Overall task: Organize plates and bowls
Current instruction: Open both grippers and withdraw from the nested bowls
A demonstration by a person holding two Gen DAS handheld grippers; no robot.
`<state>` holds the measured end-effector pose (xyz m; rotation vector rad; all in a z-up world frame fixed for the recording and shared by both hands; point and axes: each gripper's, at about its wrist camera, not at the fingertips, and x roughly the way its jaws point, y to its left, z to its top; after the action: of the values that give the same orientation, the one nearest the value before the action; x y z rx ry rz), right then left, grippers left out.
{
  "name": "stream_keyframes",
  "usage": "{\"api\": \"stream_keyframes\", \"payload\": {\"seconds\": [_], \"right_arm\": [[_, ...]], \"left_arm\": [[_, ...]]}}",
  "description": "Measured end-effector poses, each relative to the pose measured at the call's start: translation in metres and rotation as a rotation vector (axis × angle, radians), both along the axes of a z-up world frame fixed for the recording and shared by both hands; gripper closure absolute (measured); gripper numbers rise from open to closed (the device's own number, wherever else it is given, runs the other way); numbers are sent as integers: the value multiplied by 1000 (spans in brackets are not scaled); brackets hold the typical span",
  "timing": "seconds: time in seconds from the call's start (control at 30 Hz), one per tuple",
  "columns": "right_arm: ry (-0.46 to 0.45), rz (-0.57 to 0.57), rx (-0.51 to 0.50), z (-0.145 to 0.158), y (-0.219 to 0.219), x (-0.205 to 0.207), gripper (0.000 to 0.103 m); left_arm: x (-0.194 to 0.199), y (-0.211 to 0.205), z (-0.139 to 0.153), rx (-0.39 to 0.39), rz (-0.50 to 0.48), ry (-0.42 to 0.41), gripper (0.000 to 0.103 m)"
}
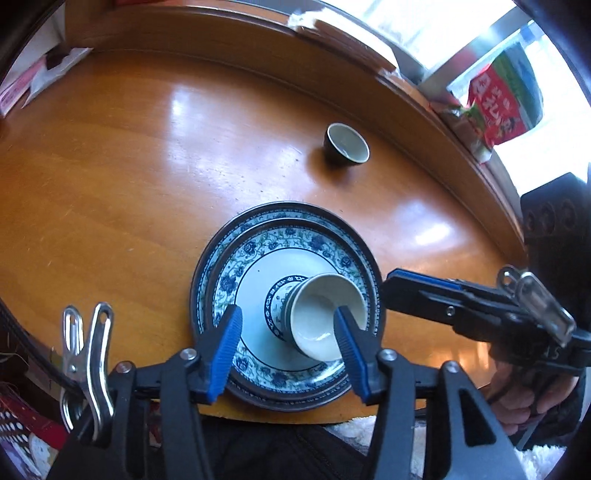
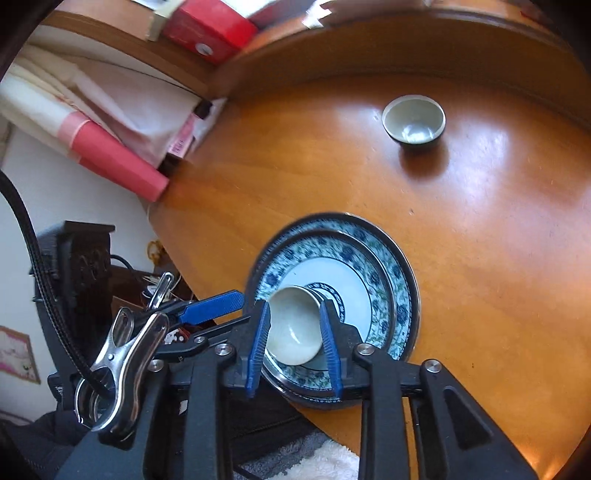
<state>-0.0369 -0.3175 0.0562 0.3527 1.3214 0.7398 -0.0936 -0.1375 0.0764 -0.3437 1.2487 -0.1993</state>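
Two stacked blue-and-white floral plates (image 1: 258, 243) (image 2: 384, 273) lie near the front edge of the round wooden table. A small blue-patterned cup (image 1: 321, 321) (image 2: 291, 325) stands in the middle of the top plate. My left gripper (image 1: 286, 332) is open above the plates, its right finger at the cup's rim, the left finger apart from it. My right gripper (image 2: 293, 328) has its blue pads on both sides of the cup. It shows from the side in the left wrist view (image 1: 391, 291). A second small dark cup (image 1: 347, 143) (image 2: 413, 122) stands alone farther back.
The wooden table (image 1: 129, 177) (image 2: 498, 277) has a raised rim at the back. Papers, pink rolls and a red box (image 2: 207, 29) lie off its left side. A red and green package (image 1: 502, 99) stands at the back right. White fluffy fabric (image 2: 325, 461) lies below the front edge.
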Motion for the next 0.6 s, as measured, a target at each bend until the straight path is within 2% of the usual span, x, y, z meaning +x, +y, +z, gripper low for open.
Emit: {"api": "stream_keyframes", "payload": {"seconds": [0.13,0.4,0.6], "right_arm": [[-7,-12,0,2,1,-5,66],[-3,-107,-28,0,-14,-11,66],[-29,-218,-65,7,-42,-17,66]], "left_arm": [[-6,-1,9,27,-2,-26,48],[-10,-9,11,54,-29,-56,48],[-9,-15,20,49,-33,-103,48]]}}
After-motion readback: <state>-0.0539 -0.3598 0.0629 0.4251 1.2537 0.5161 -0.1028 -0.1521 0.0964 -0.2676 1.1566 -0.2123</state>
